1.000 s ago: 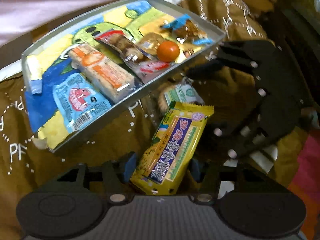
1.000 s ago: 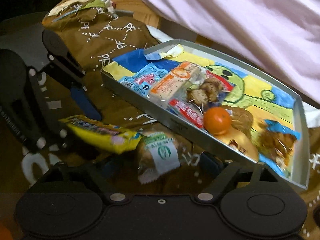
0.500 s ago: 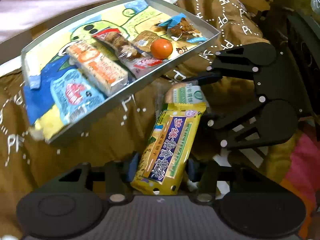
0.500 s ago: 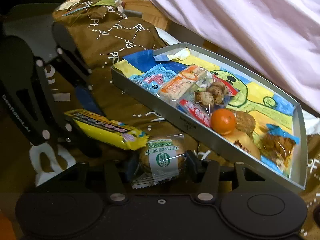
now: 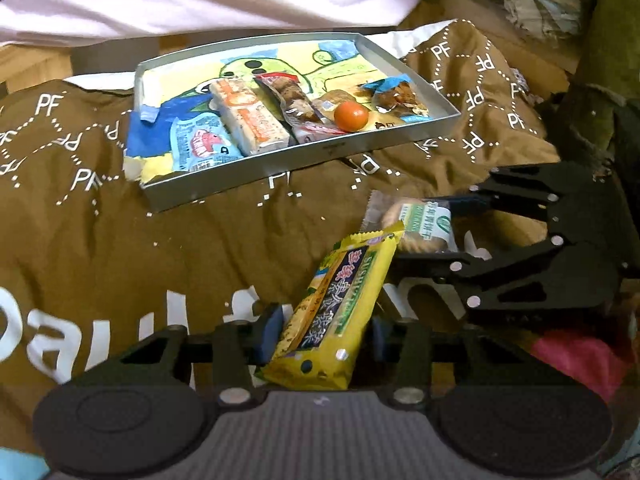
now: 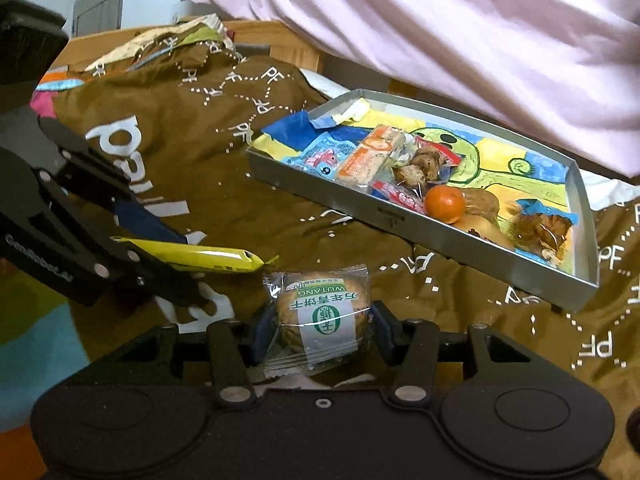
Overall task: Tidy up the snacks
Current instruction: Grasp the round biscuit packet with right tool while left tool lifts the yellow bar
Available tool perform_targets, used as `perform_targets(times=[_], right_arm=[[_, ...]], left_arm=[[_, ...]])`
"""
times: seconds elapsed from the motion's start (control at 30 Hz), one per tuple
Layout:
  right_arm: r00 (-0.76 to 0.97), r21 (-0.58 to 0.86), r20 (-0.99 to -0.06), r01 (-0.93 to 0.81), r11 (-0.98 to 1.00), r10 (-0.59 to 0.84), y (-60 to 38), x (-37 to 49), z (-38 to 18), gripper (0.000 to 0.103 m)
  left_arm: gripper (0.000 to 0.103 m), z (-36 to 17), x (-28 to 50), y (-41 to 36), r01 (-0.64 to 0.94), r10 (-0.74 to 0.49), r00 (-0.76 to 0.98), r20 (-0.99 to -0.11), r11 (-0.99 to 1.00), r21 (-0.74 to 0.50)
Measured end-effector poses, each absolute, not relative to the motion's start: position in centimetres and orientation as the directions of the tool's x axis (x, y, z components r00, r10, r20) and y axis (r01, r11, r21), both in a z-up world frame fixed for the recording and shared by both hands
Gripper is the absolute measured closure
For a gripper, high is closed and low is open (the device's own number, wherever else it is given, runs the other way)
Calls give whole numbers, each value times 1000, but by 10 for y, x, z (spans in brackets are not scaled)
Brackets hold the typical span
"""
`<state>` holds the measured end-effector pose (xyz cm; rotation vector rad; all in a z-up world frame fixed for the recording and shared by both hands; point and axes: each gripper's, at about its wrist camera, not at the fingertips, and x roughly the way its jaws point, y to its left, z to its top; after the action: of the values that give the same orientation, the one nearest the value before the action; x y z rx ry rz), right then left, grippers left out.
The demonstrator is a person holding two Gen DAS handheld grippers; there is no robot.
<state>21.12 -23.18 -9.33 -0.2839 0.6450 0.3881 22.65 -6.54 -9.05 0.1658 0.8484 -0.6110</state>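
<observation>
Left gripper (image 5: 320, 330): you're clamping the yellow foil snack bar (image 5: 338, 312) by its near end | right gripper (image 6: 318, 330): jaws flank the clear-wrapped round biscuit (image 6: 322, 314), grip uncertain | grey metal tray (image 5: 256, 168) ahead of both, likely the drop spot.

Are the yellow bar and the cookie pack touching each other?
Apart. The right wrist view shows brown fabric between the yellow bar's tip and the cookie pack. In the left wrist view they only overlap, the bar being in front of the pack.
</observation>
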Motion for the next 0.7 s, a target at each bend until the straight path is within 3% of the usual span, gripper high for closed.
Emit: perform_targets(times=[0.47, 0.7], right_arm=[[731, -96, -635, -397, 913, 251, -238, 208, -94, 50], [726, -81, -640, -388, 918, 250, -240, 208, -95, 50]], left_arm=[[61, -92, 225, -74, 560, -373, 520, -768, 828, -22], [80, -85, 219, -76, 568, -357, 573, -738, 822, 43]])
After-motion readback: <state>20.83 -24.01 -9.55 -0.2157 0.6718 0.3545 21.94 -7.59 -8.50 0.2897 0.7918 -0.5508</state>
